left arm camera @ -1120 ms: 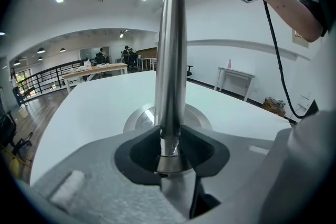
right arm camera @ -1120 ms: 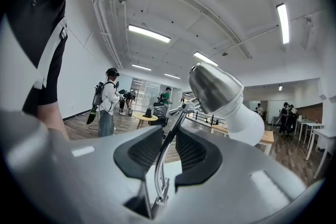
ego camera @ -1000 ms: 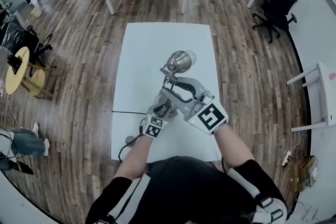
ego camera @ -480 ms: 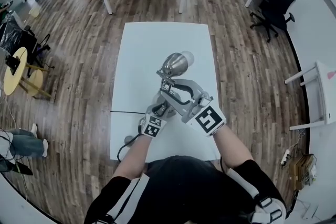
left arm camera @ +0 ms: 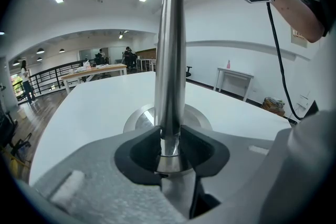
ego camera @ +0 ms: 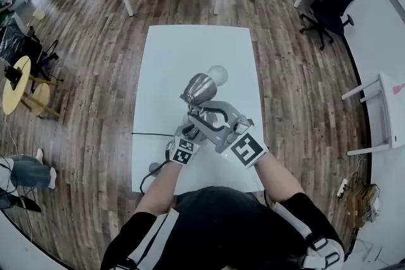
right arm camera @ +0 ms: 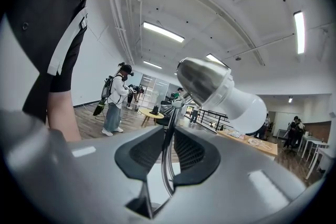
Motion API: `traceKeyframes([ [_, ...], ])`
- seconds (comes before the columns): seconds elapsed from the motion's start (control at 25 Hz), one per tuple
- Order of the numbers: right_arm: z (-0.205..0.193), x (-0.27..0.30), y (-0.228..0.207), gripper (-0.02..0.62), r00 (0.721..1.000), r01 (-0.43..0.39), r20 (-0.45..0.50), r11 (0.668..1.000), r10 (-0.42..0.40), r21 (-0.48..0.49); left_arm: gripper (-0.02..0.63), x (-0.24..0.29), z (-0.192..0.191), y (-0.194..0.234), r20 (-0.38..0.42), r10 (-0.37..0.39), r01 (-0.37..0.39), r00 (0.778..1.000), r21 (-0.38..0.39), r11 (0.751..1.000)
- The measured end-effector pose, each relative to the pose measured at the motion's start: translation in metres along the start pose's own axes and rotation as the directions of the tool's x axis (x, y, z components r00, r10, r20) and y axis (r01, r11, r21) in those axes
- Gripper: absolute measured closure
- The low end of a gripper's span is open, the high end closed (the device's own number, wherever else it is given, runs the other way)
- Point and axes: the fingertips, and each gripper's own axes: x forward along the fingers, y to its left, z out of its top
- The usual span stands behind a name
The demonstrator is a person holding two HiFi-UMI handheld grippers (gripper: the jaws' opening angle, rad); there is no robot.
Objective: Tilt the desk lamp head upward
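Two grips share the lamp: our left gripper (left arm camera: 169, 150) pinches the lamp pole (left arm camera: 169, 60) just above its base (left arm camera: 137, 119), while our right gripper (right arm camera: 169, 157) is closing its jaws round the thin neck (right arm camera: 169, 126) under the lamp head (right arm camera: 203, 81). Lifting before they bite, we risk slipping off.

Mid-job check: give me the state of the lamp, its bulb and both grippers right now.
Left gripper: shut on the lamp post, which stands upright.
Right gripper: jaws closing, thin neck wire between them.
Lamp head: angled, open end facing away from the person.
Bulb: fitted, looks unlit.
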Motion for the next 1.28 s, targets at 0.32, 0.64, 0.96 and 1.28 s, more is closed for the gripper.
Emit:
traceKeyframes([
  [0.32, -0.003, 0.001, 0.000, 0.529, 0.999, 0.020, -0.025, 0.999, -0.021, -0.046, 0.480, 0.002, 0.000, 0.003, -0.004, 0.001, -0.001, 1.000, -0.007, 1.000],
  [0.64, -0.028, -0.009, -0.016, 0.423, 0.994, 0.114, -0.008, 0.986, -0.113, 0.119, 0.479, -0.010, 0.003, 0.005, -0.007, -0.015, 0.015, 1.000, -0.010, 1.000],
  [0.96, -0.029, -0.048, -0.017, 0.422, 0.974, 0.206, 0.058, 0.962, -0.220, 0.179, 0.482, -0.080, 0.078, 0.017, 0.290, 0.082, -0.049, 0.953, -0.118, 0.992],
  [1.28, -0.039, -0.089, 0.012, 0.502, 0.942, 0.282, 0.095, 0.912, -0.323, 0.299, 0.571, -0.169, 0.131, -0.004, 0.536, 0.126, -0.051, 0.835, -0.152, 0.987],
])
